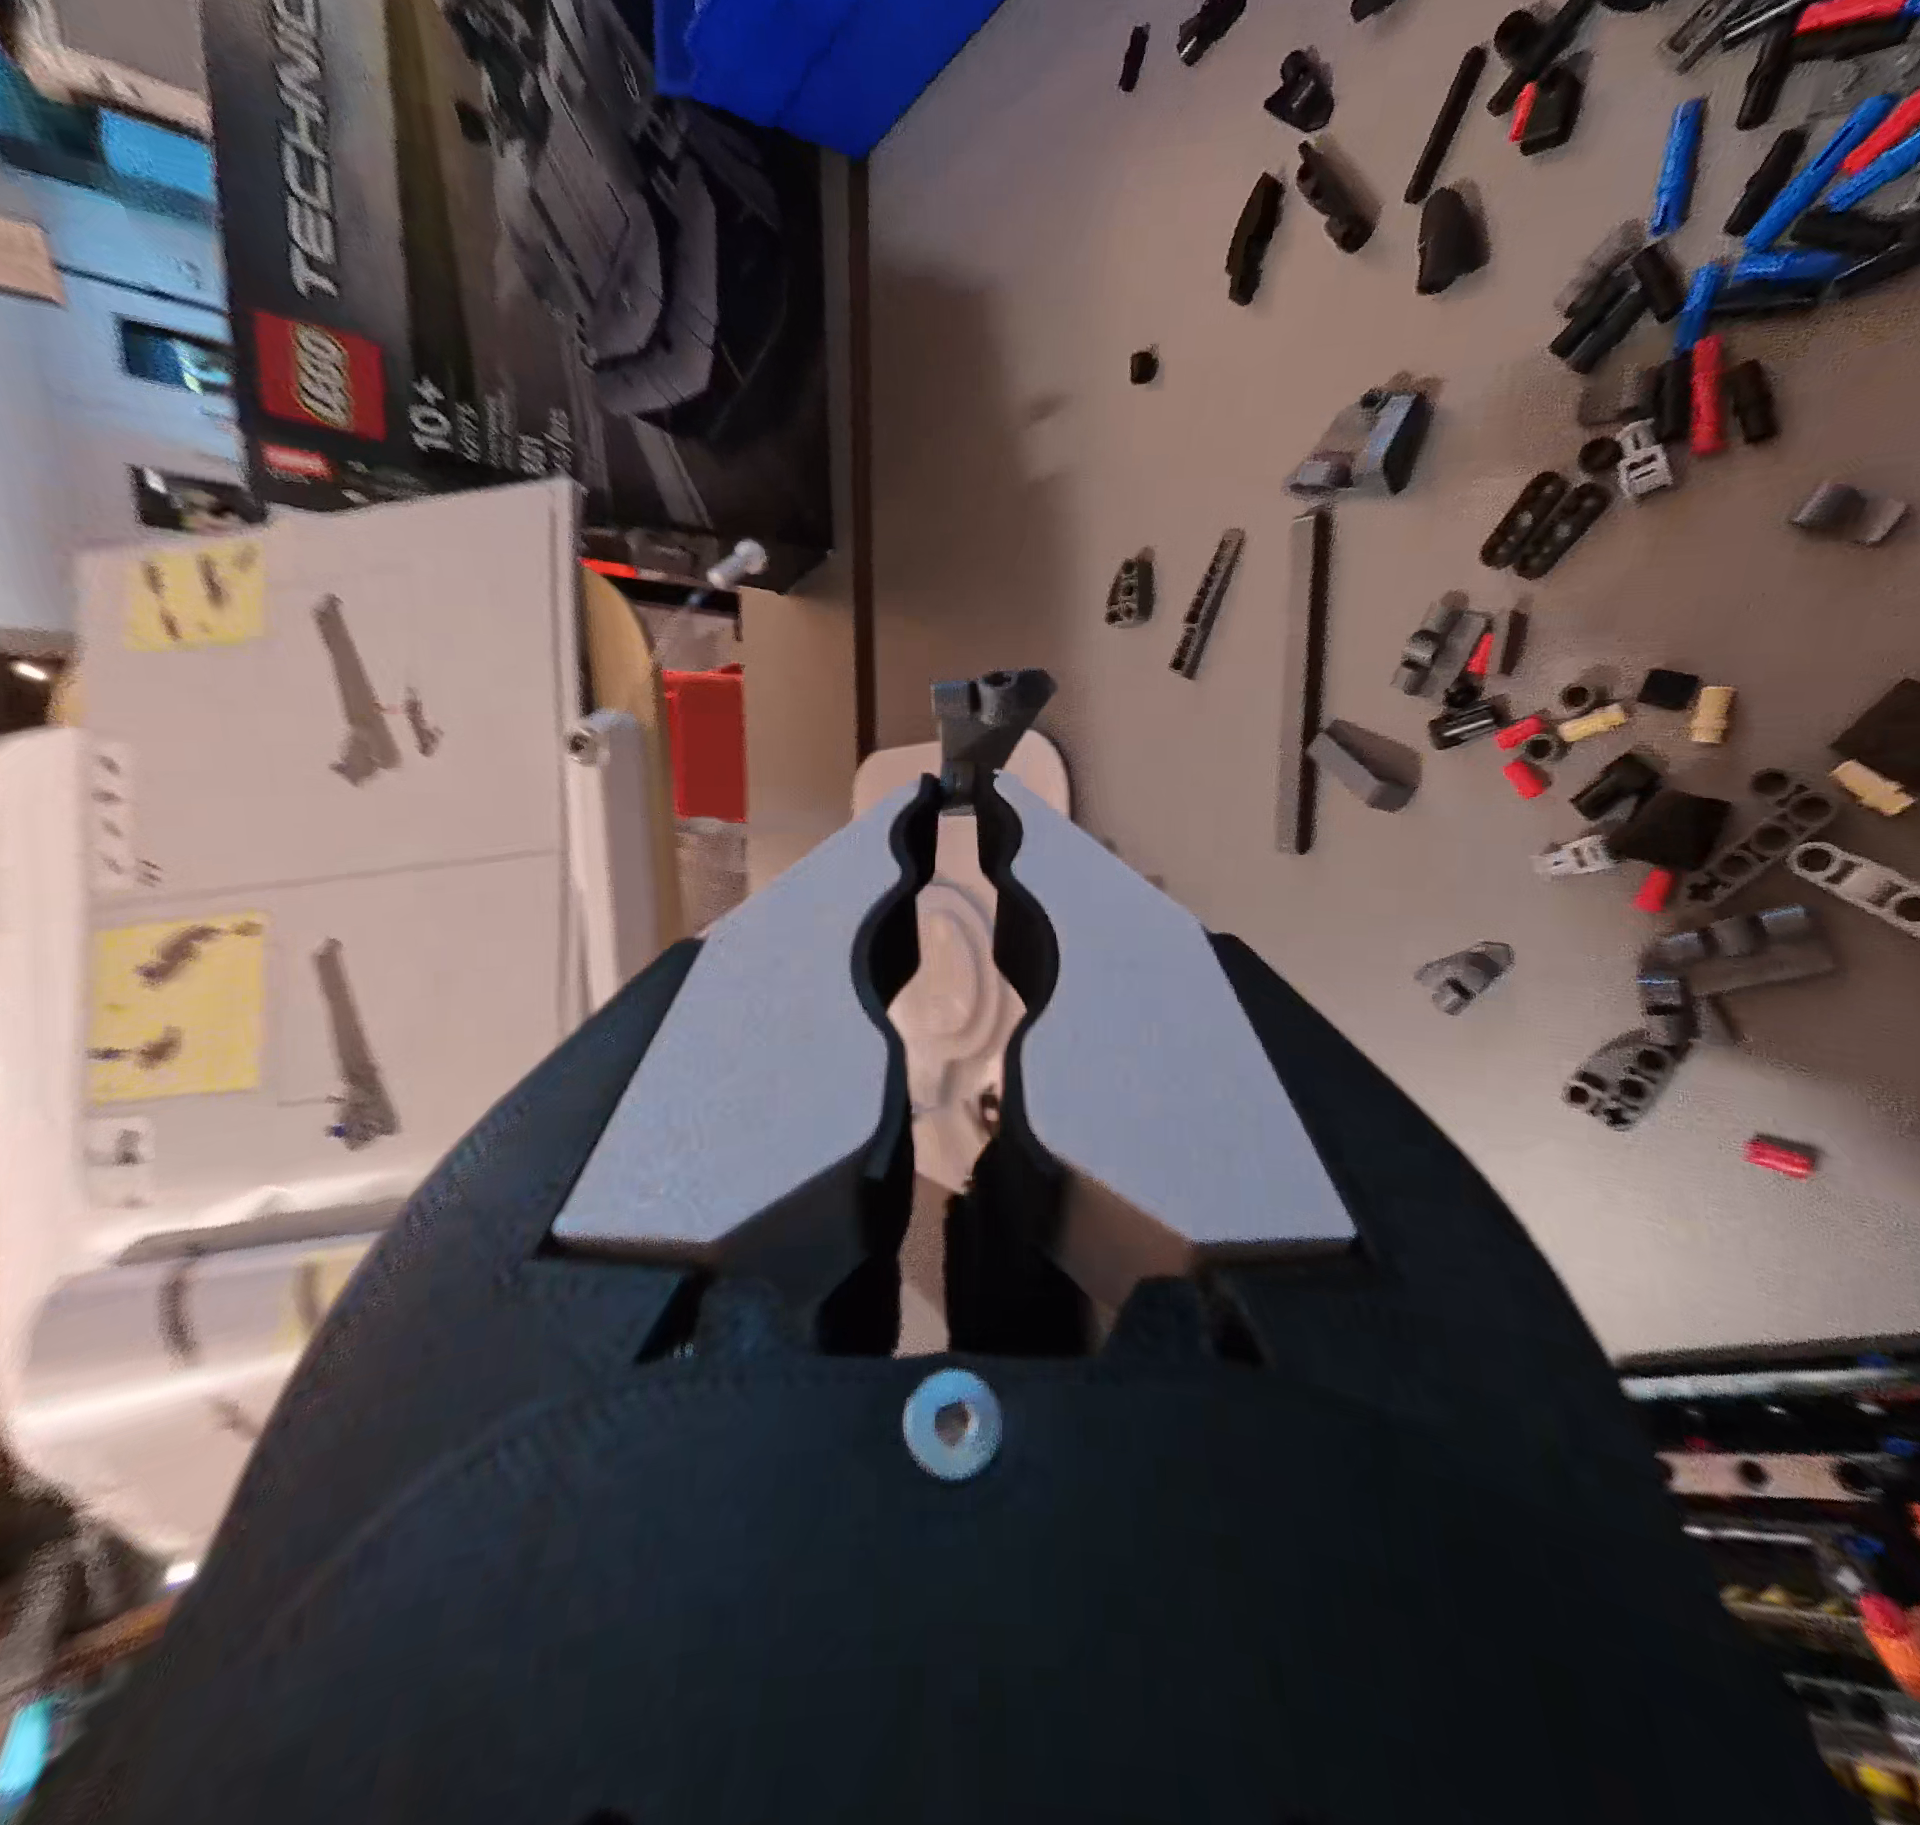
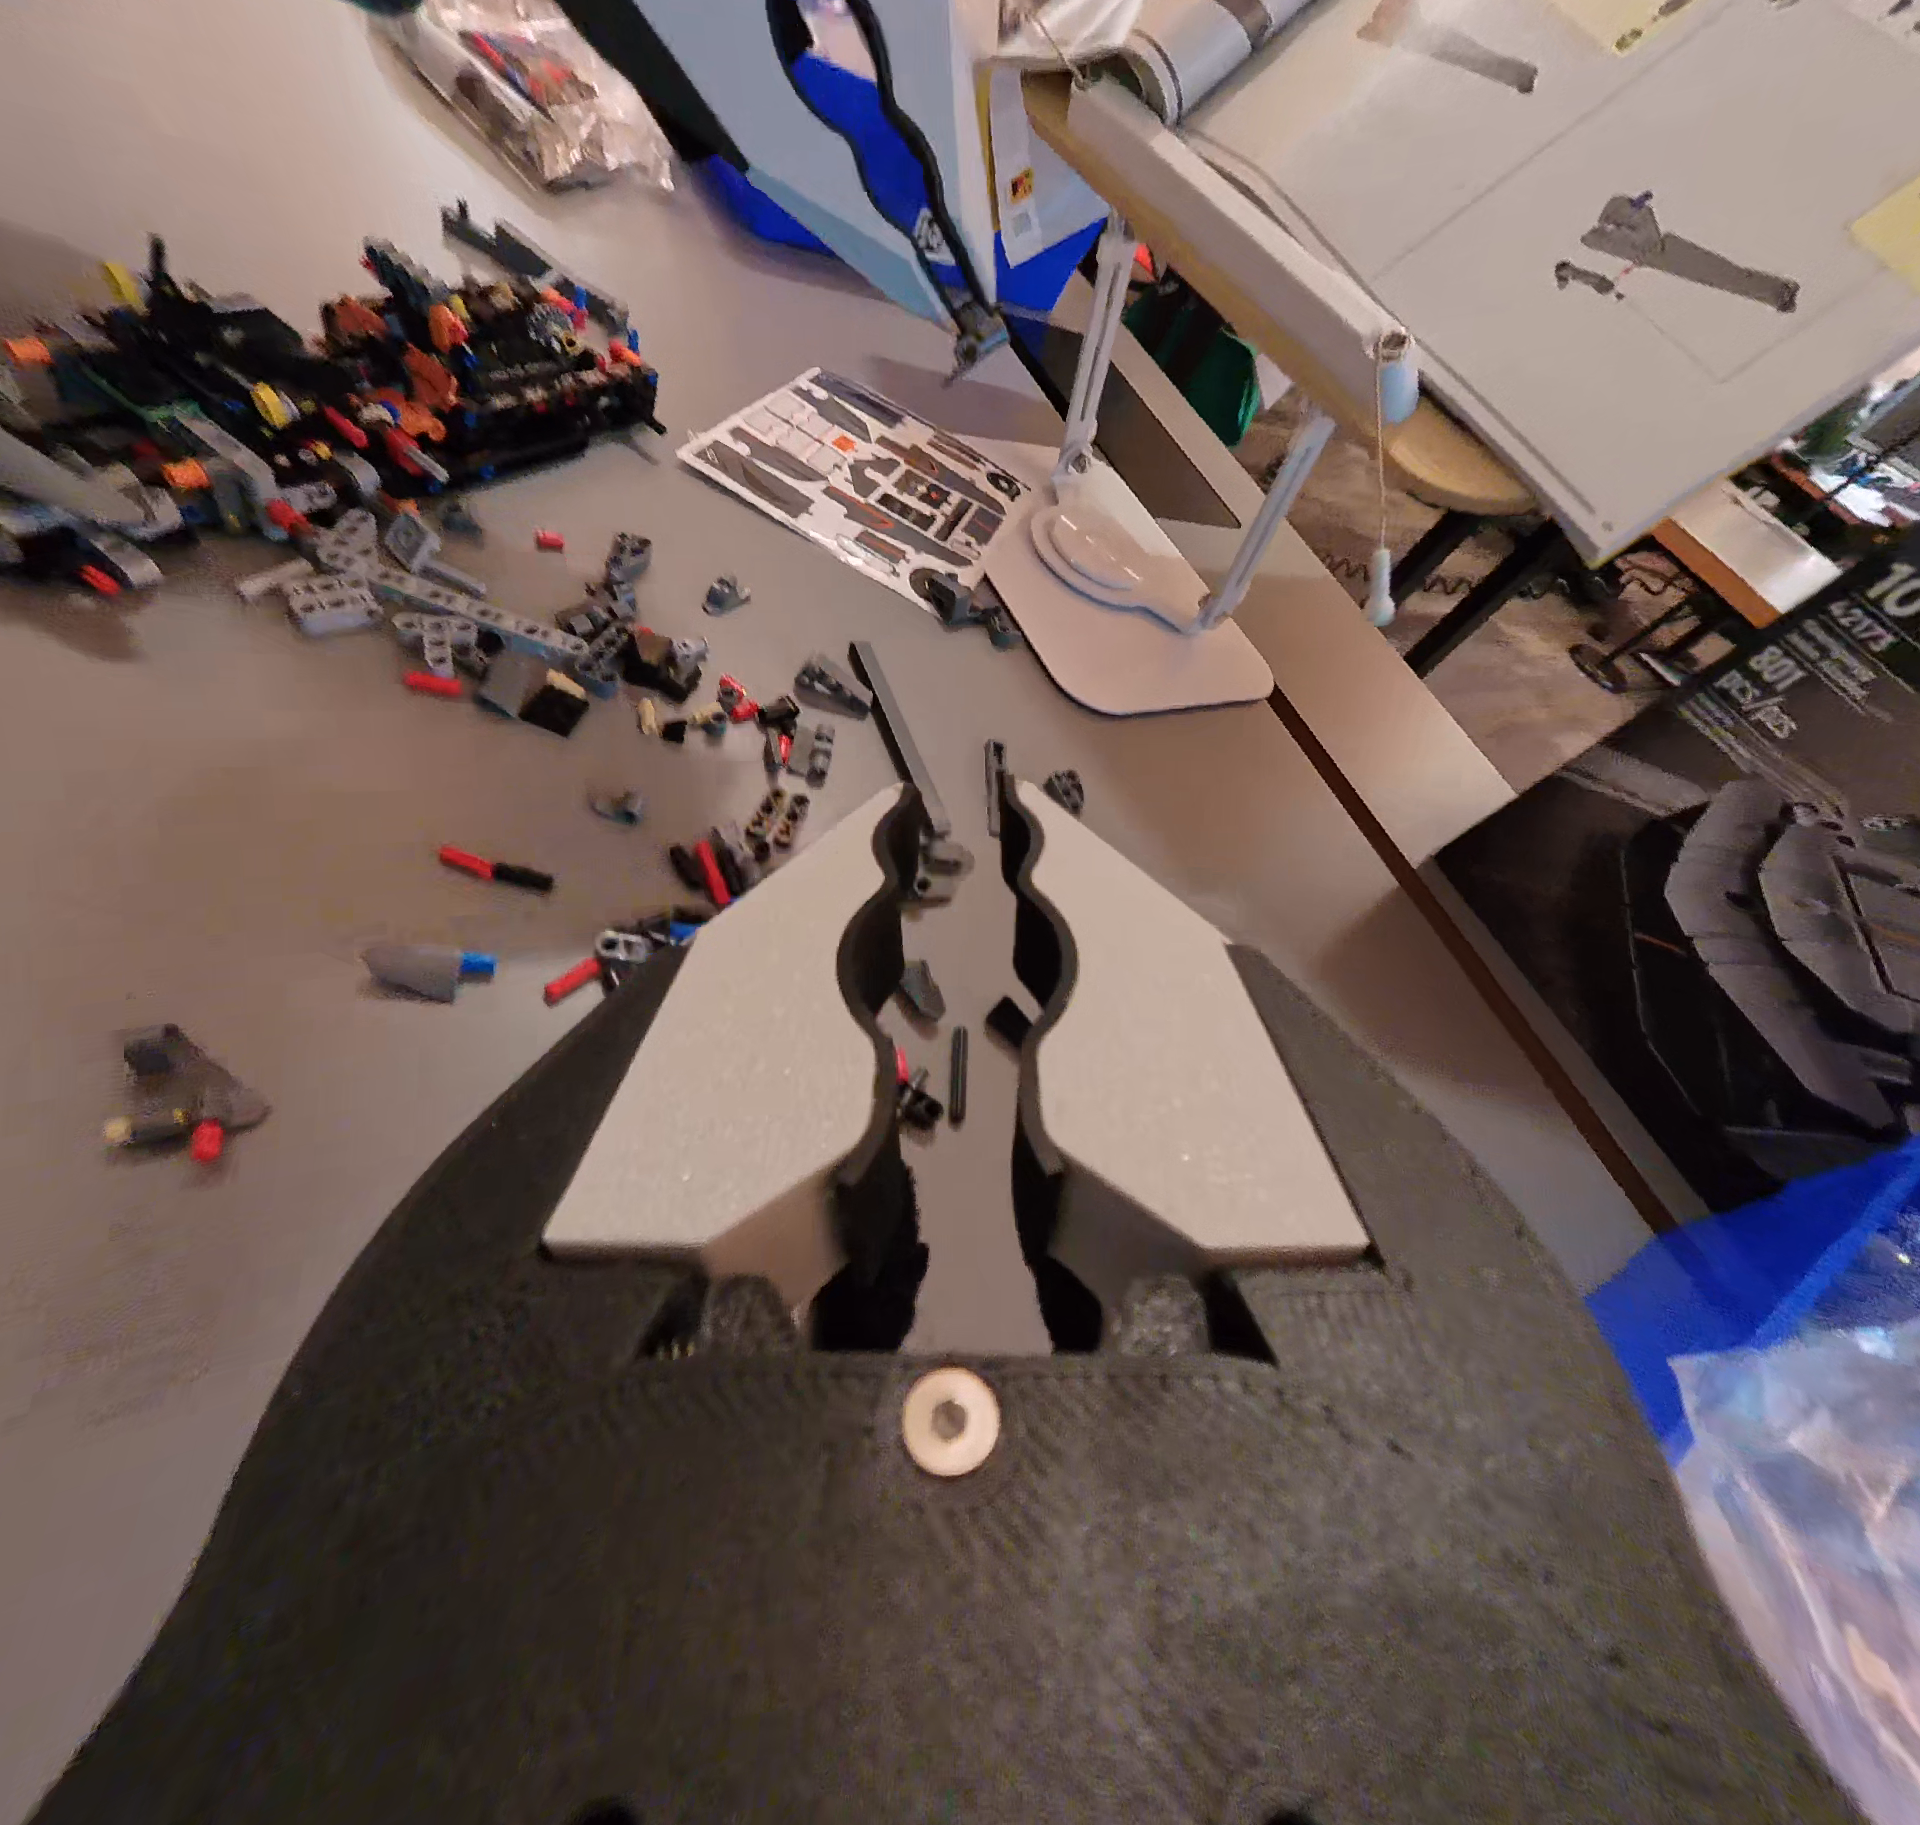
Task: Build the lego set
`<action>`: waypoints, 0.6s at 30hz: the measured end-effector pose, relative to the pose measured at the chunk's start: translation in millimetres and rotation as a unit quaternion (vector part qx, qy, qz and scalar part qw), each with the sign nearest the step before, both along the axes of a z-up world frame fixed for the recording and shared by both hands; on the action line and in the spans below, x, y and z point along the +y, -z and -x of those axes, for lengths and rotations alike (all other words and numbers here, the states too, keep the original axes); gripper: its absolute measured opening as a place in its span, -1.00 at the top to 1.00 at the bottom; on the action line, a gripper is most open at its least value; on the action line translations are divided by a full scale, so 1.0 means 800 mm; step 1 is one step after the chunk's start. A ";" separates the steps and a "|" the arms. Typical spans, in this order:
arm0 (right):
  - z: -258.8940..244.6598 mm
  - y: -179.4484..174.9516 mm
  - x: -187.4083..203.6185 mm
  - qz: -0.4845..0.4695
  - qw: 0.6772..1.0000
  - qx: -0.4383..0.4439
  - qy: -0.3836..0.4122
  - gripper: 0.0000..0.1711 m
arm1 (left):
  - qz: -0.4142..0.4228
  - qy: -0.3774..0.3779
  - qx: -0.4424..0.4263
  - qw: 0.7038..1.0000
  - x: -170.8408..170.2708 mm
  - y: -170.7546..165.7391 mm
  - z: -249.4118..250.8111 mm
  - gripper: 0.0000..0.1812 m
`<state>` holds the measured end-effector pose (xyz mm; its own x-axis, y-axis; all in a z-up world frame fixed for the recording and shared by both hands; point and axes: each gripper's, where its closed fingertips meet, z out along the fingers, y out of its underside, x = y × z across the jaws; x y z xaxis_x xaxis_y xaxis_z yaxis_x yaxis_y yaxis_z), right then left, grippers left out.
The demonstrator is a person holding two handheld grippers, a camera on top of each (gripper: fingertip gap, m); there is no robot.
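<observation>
Your left tongs (image 1: 961,788) are clenched at the very tips on one small dark grey piece (image 1: 987,721), angular with a round hole in it, and you're holding it up clear of the table (image 1: 1039,425). In the right wrist view those same tongs come down from the top edge with that piece (image 2: 977,336) pinched at the end, hanging above the sticker sheet (image 2: 862,476).

Your right tongs (image 2: 961,809) are released, with a clear gap between the tips, and nothing is gripped. They sit low over the table (image 2: 260,788), and between the fingers you can see a long dark grey beam (image 2: 909,736) with a lighter grey connector (image 2: 940,866) at its near end, both lying on the surface.

Moving out: one partly built black model (image 2: 312,393) with orange, red and yellow bits lies at far left, and loose pieces (image 2: 582,653) spill from it toward you, too many to count. One white stand (image 2: 1132,580) rests on the table edge and carries one open instruction booklet (image 2: 1558,165). One set box (image 2: 1714,892) sits off the right edge of the table, with one blue bag (image 2: 1745,1266) nearer you. From the left wrist view, scattered black, blue, red and grey pieces (image 1: 1662,321) cover the table's far right.
</observation>
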<state>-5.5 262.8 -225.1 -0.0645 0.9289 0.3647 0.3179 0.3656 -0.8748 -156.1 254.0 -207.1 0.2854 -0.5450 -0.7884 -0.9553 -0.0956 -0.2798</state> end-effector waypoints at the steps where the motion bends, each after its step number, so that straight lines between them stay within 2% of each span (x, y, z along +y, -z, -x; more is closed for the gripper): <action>1: 0.004 -0.006 -0.003 0.011 1.000 0.005 -0.005 0.85 | -0.012 0.007 0.017 1.000 0.001 -0.007 -0.005 0.95; 11: 0.043 -0.058 -0.015 0.173 0.981 0.055 -0.064 0.80 | -0.053 0.097 0.161 0.981 -0.003 -0.033 -0.069 0.95; 18: 0.052 -0.052 -0.017 0.267 0.959 0.037 -0.088 0.73 | -0.055 0.146 0.204 0.966 -0.004 -0.029 -0.108 0.95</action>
